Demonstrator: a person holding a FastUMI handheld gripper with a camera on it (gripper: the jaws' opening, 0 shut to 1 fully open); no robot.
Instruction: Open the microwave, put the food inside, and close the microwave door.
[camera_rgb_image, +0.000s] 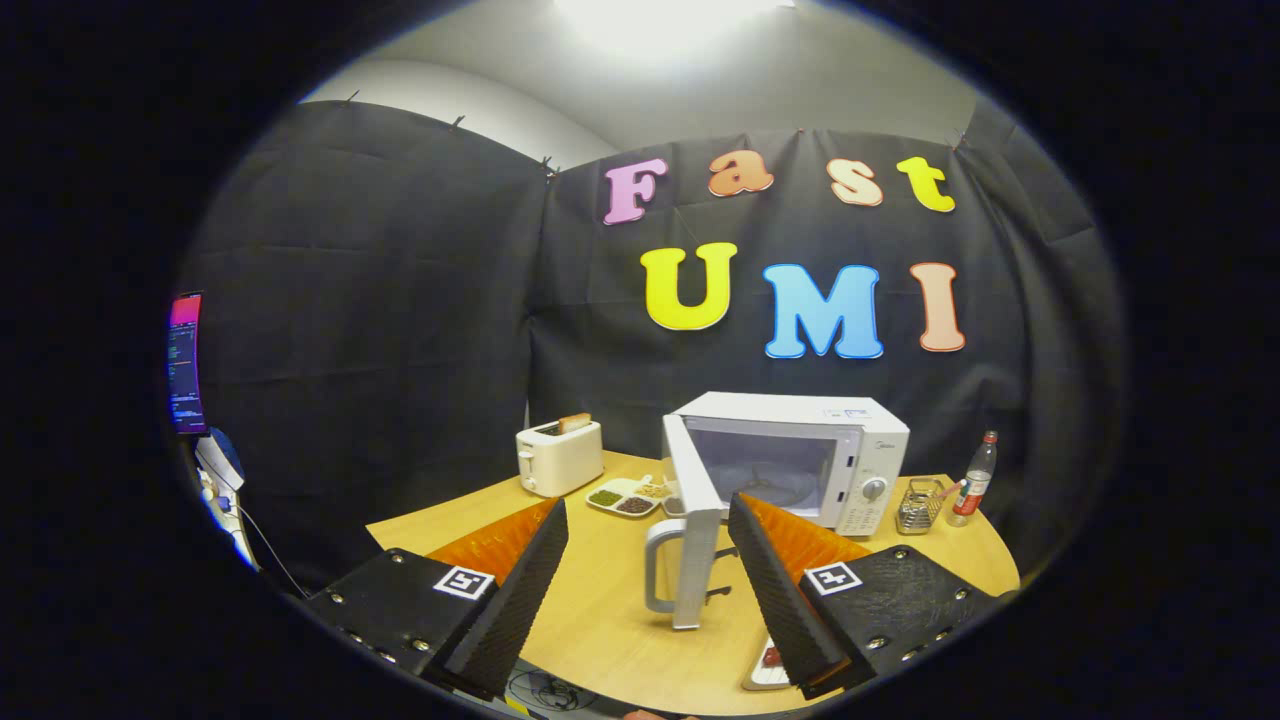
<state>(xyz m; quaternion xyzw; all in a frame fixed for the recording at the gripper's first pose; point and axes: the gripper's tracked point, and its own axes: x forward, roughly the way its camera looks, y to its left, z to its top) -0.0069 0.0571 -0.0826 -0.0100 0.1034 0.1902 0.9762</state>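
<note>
Two fingers of the hand-held gripper (640, 560) stand wide apart with nothing between them but bare wooden surface (600, 620) and the edge of the swung-out microwave door (692, 520). Far left, a lit screen (186, 362) hangs beside the black cloth wall. On the surface beyond the left finger sits a toaster (559, 457) with a slice of bread (574, 422) poking up from its slot. Just right of it lies a divided tray (625, 497) of food. The microwave (800, 455) stands behind, its cavity exposed, the door's handle (660, 565) facing the fingers. Beside the right finger, a plate (765, 668) with something red peeks out. Right of the microwave are a wire basket (920, 505) and a bottle (975, 480).
</note>
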